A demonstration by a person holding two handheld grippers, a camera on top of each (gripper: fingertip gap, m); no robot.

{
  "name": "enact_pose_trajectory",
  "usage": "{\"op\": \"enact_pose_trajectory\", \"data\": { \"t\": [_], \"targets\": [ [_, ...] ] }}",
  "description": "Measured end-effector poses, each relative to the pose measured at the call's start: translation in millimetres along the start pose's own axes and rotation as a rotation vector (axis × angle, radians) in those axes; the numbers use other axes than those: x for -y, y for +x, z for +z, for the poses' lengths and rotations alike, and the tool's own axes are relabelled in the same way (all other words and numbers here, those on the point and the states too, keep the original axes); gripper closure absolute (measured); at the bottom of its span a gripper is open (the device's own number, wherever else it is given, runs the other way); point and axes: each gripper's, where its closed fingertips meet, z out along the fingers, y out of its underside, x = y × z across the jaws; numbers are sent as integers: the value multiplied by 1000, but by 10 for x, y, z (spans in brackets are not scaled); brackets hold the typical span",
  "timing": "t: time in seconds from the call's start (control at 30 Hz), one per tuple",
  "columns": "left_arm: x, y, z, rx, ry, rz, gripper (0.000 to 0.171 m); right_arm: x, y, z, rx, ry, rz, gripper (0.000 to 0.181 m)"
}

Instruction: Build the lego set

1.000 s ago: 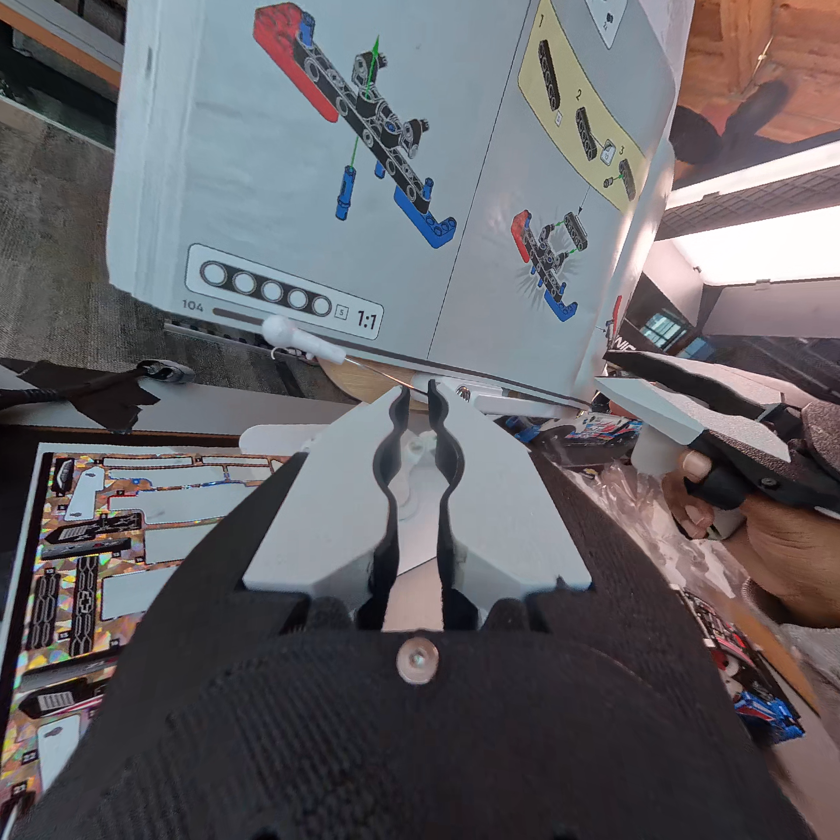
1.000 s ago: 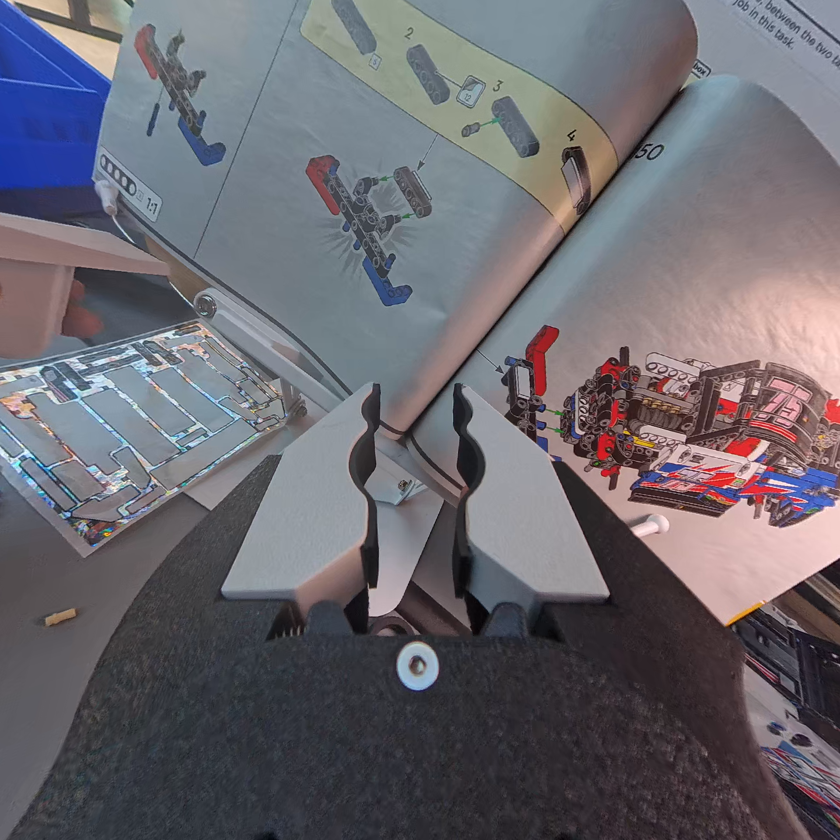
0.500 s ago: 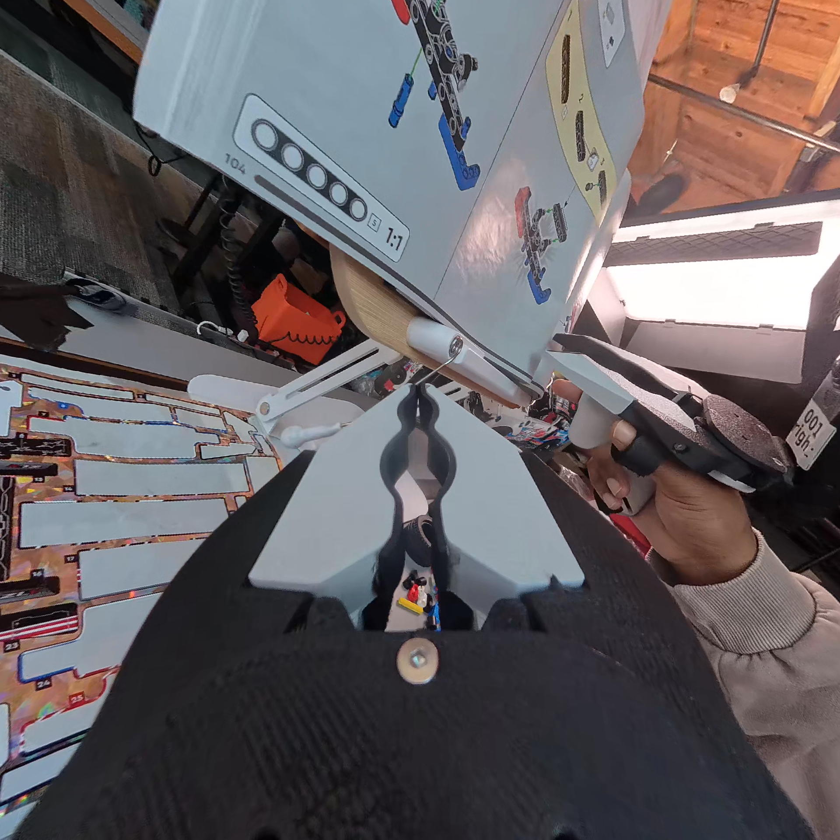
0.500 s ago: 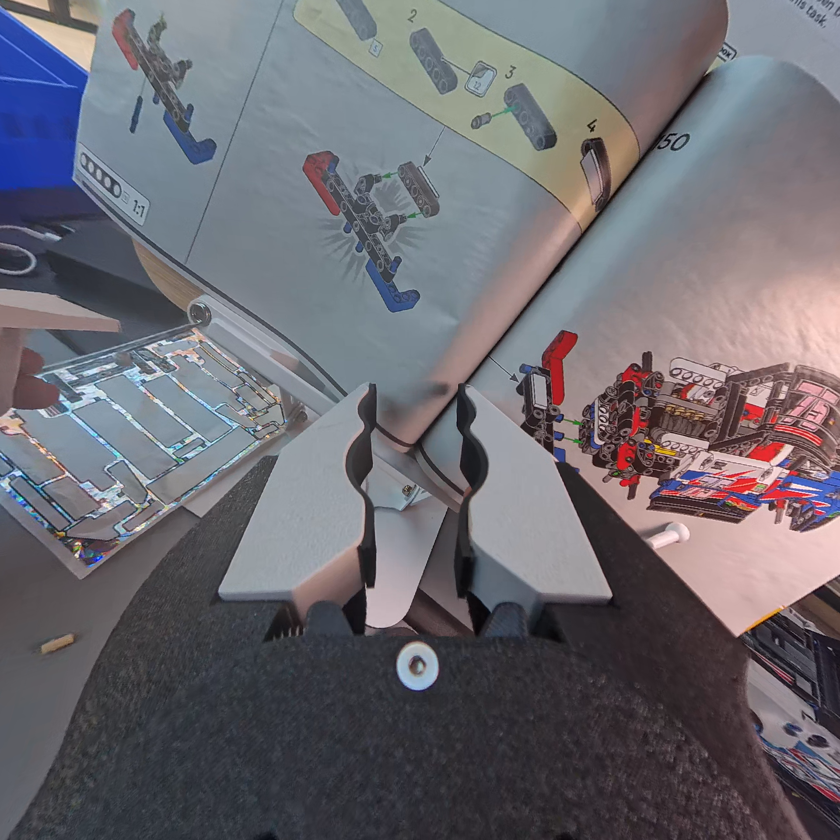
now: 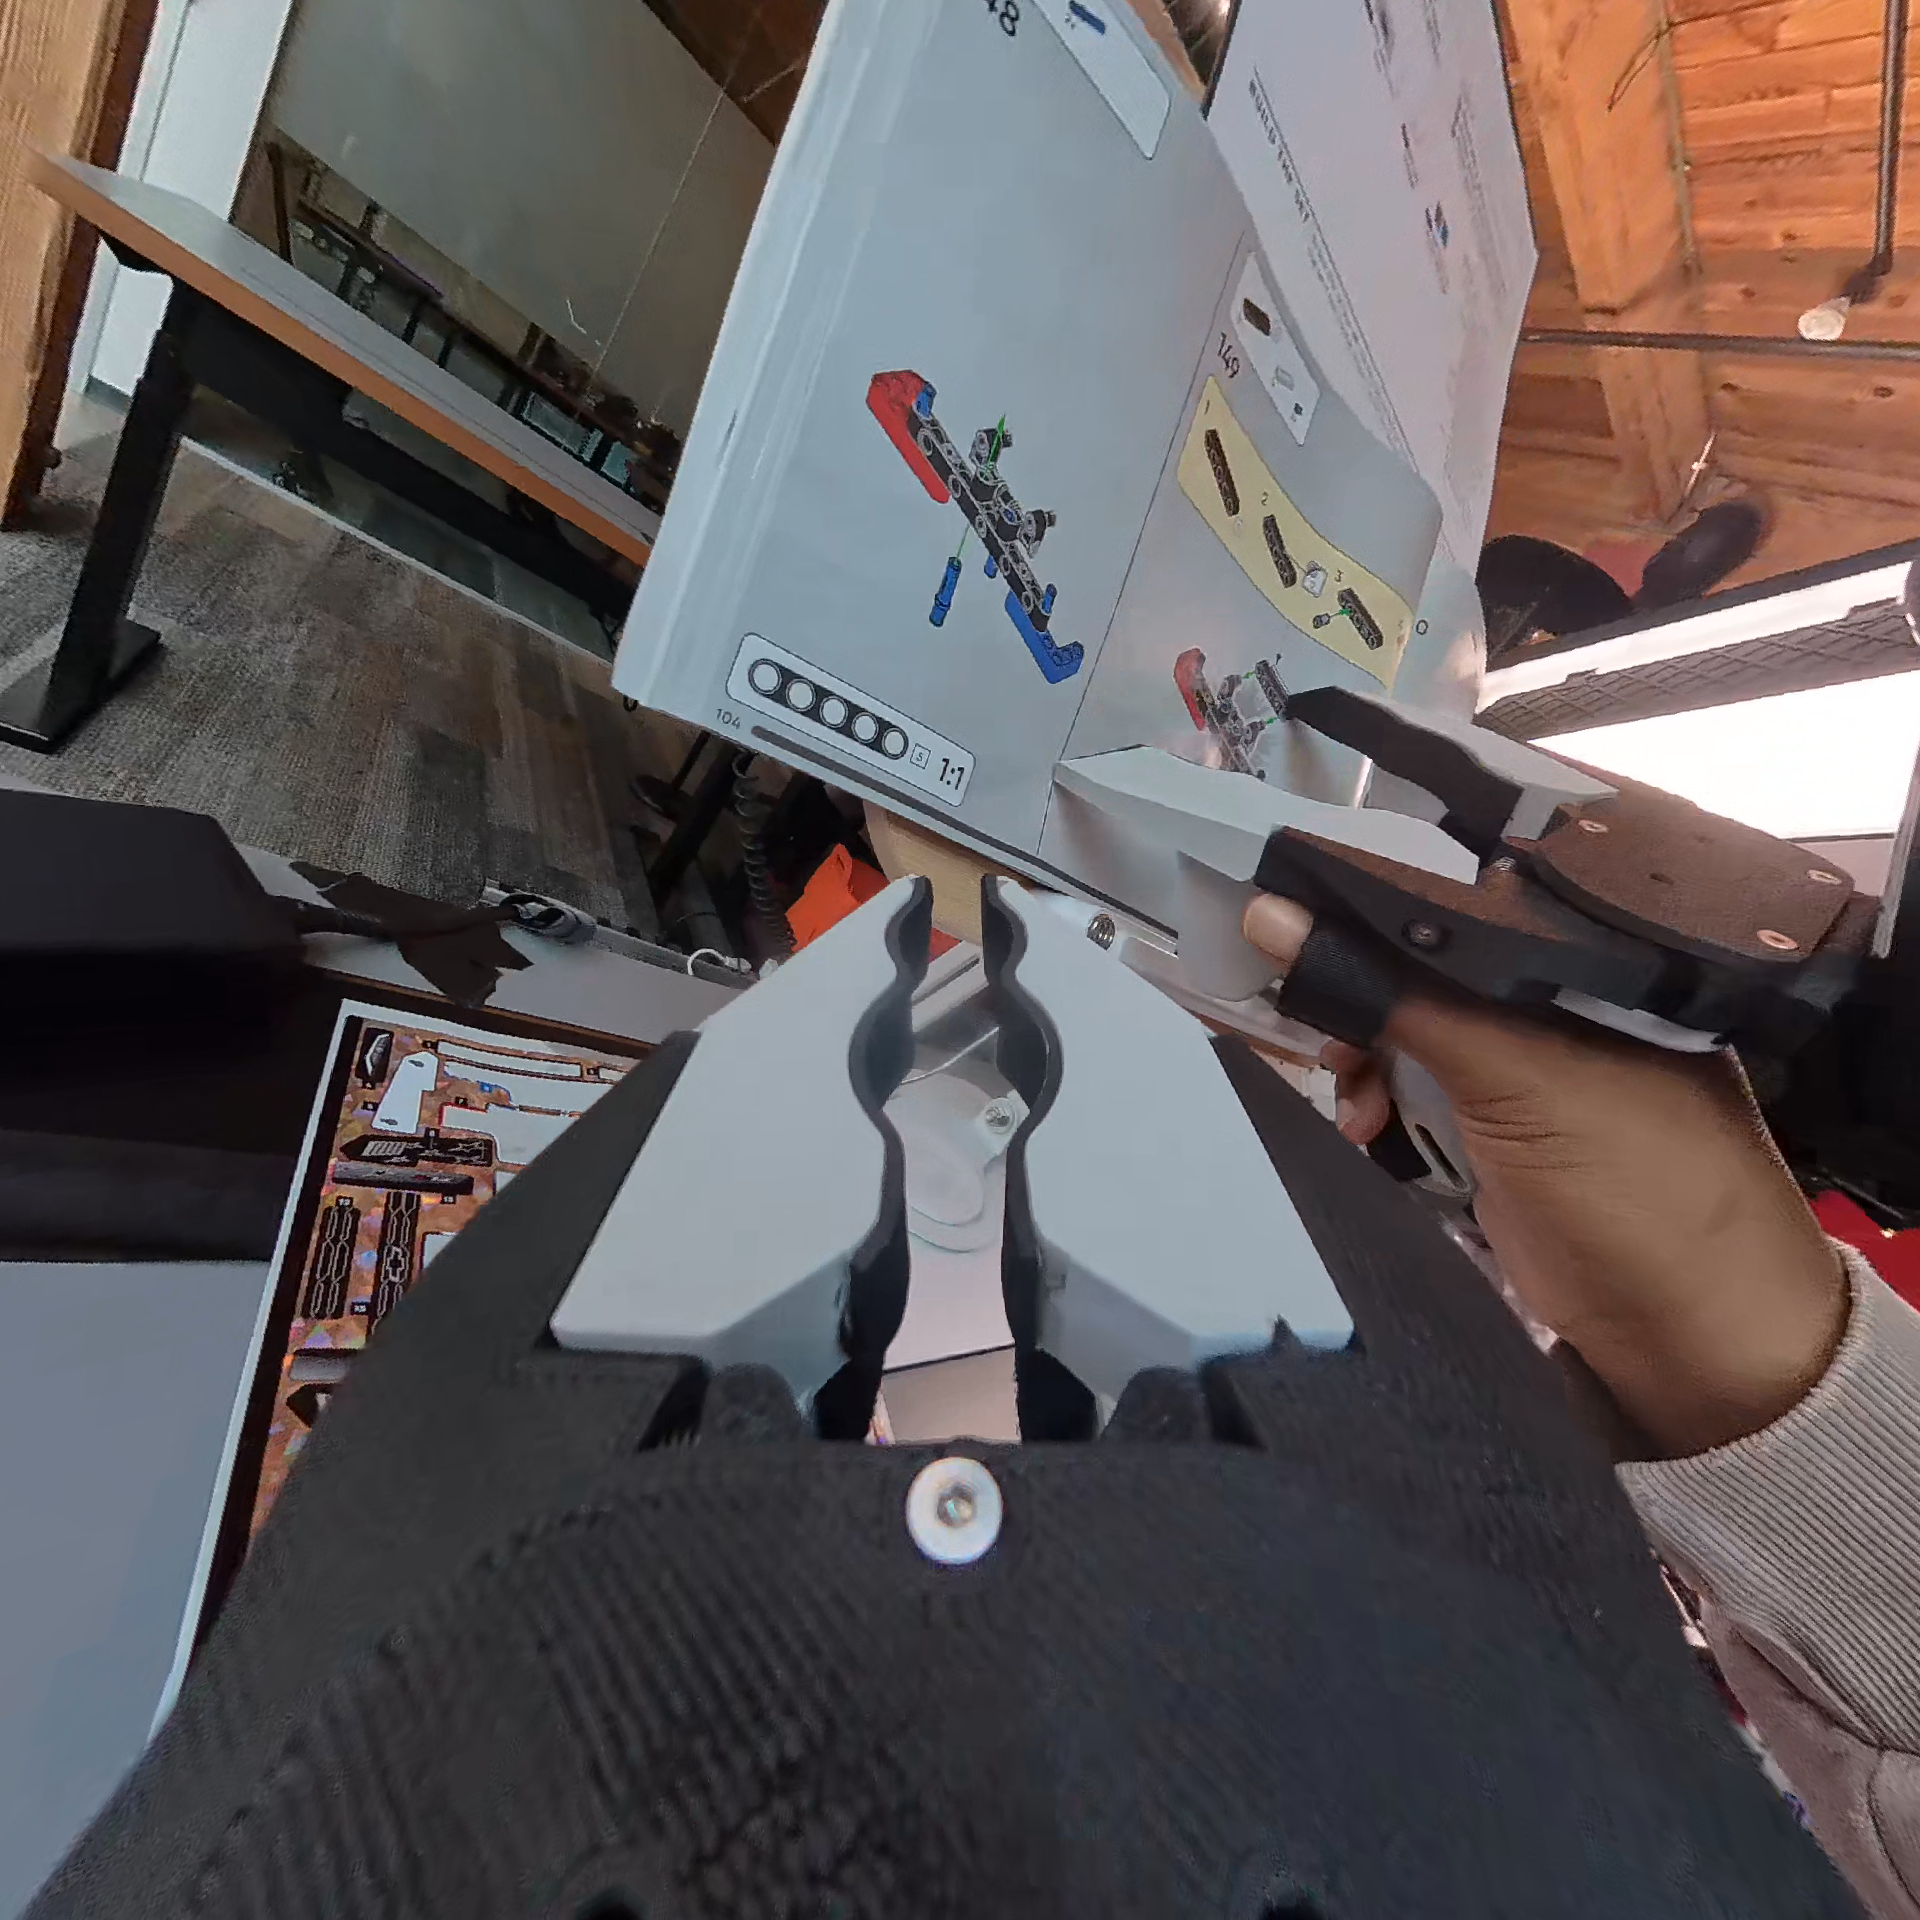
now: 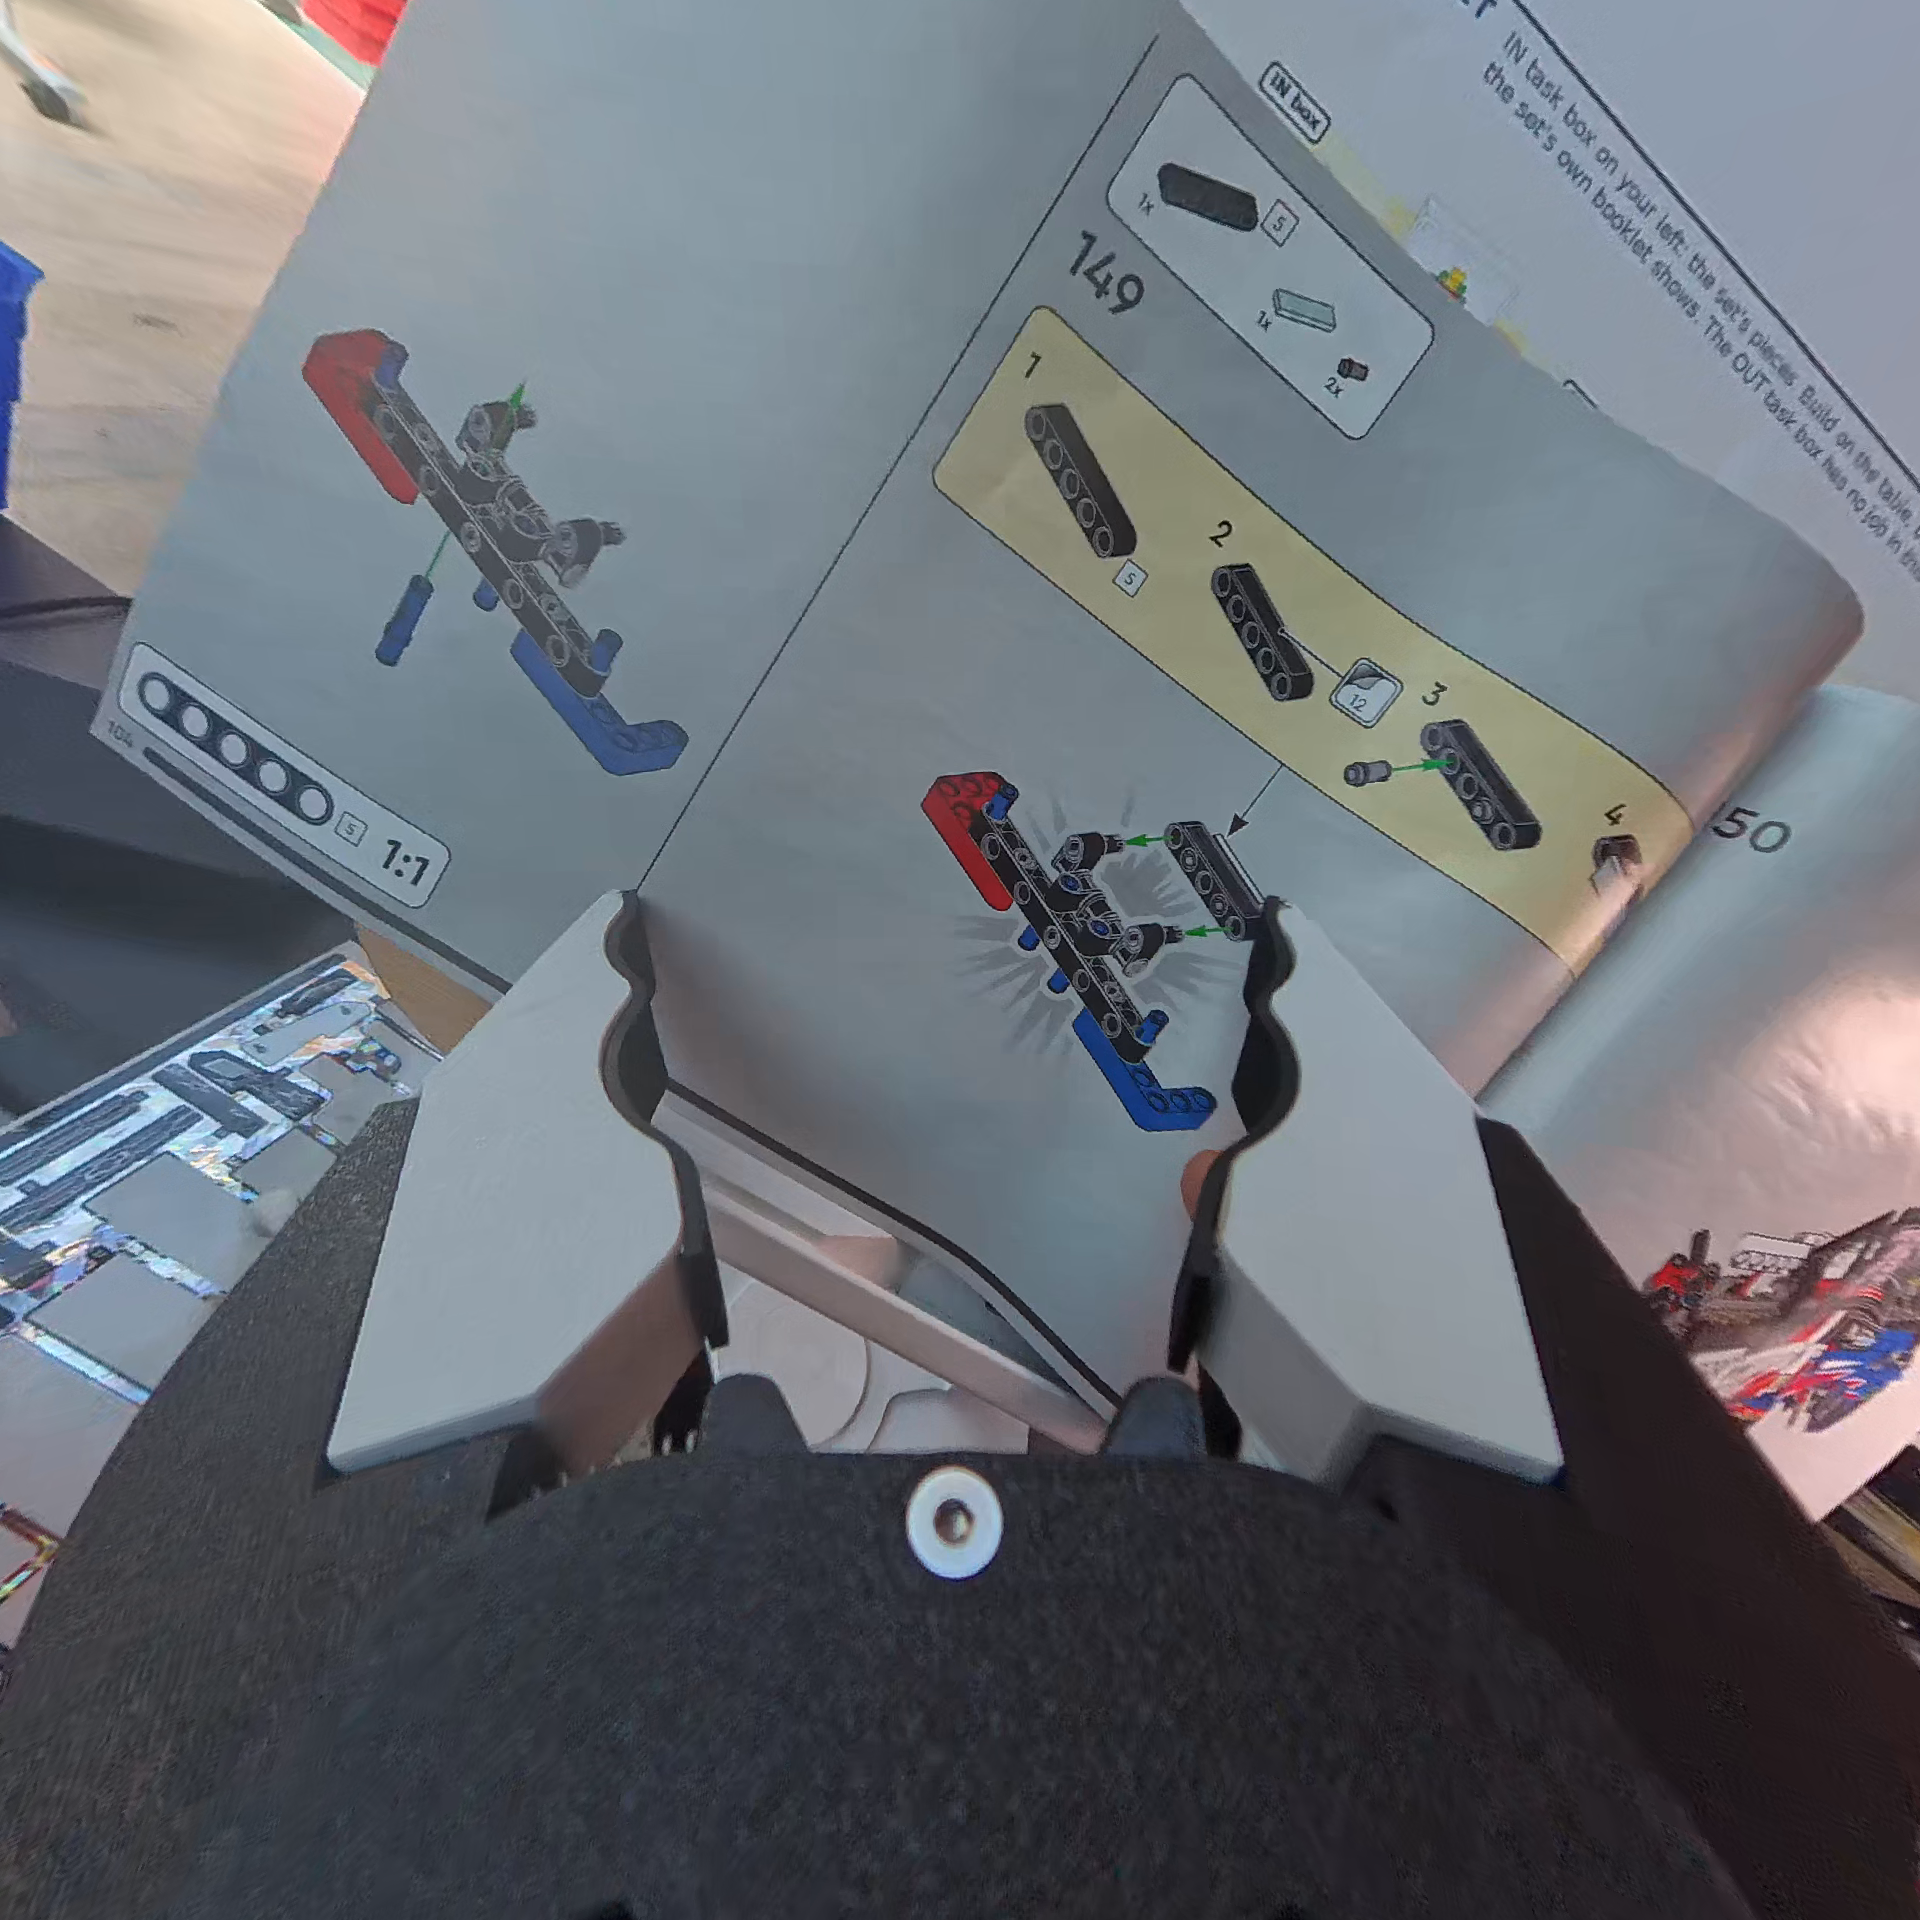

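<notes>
The booklet (image 6: 831, 520) stands open and tilted on a white stand (image 5: 1101, 925), its grey pages showing drawings of black, red and blue beam parts; in the right wrist view the left page is fairly flat while the right page (image 6: 1662, 1039) bows outward and carries a drawing of a red, blue and black vehicle. A rounded wooden piece (image 5: 956, 894) shows under the booklet's lower edge. The right claw (image 6: 951, 914) is spread wide, nothing between its fingers, and its tips are close in front of the lower part of the left page, framing one drawing; whether they touch the paper cannot be told. In the left wrist view this claw (image 5: 1174, 743) reaches in from the right, held by a hand (image 5: 1558, 1195) in a ribbed sleeve. The left claw (image 5: 951, 894) has only a narrow gap between its fingers and holds nothing; its tips point at the wooden piece just below the booklet. On the counter (image 5: 94, 1403) left of the stand lies a shiny sticker sheet (image 5: 405, 1174), many of its shapes already peeled away. A white printed sheet (image 6: 1766, 156) stands behind the booklet. Beyond the counter are carpet (image 5: 312, 675) and another desk (image 5: 364, 343).
</notes>
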Motion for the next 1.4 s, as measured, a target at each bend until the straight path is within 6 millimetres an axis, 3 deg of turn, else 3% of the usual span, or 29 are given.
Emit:
{"op": "enact_pose_trajectory", "data": {
  "t": [0.07,0.17,0.27,0.37,0.4,0.53,0.63,0.8,0.87,0.9,1.03,1.13,1.2,1.33,1.4],
  "targets": [
    [15,25,-4,-5,2,17,163,6,-32,-1,4,19,3,83],
    [16,29,2,-3,3,42,163,6,-4,-52,2,60,-17,124],
    [-5,44,29,-2,-8,70,161,-53,58,-62,15,69,-37,146],
    [69,50,85,28,-5,180,152,-101,180,-70,5,64,-40,179],
    [116,43,118,50,-3,234,144,-118,200,-71,15,65,-43,181],
    [333,-26,361,160,-38,521,105,-147,205,-98,69,57,-35,181],
    [312,-7,605,187,-123,703,96,-173,188,-140,122,45,4,181],
    [276,40,714,244,-120,767,110,-224,283,-269,171,69,87,175],
    [314,87,665,261,-66,773,154,-252,343,-330,180,77,107,174],
    [297,106,656,266,-58,783,164,-269,371,-355,186,78,117,173],
    [184,143,669,276,-83,809,171,-313,460,-453,214,84,156,168],
    [329,153,648,285,-19,772,107,-327,537,-544,221,97,163,165],
    [235,104,728,256,-96,695,85,-344,574,-587,226,105,168,165],
    [201,95,791,269,-132,743,88,-395,598,-621,239,104,199,164],
    [249,116,754,290,-95,745,109,-414,604,-637,240,108,203,164]
  ]
}}
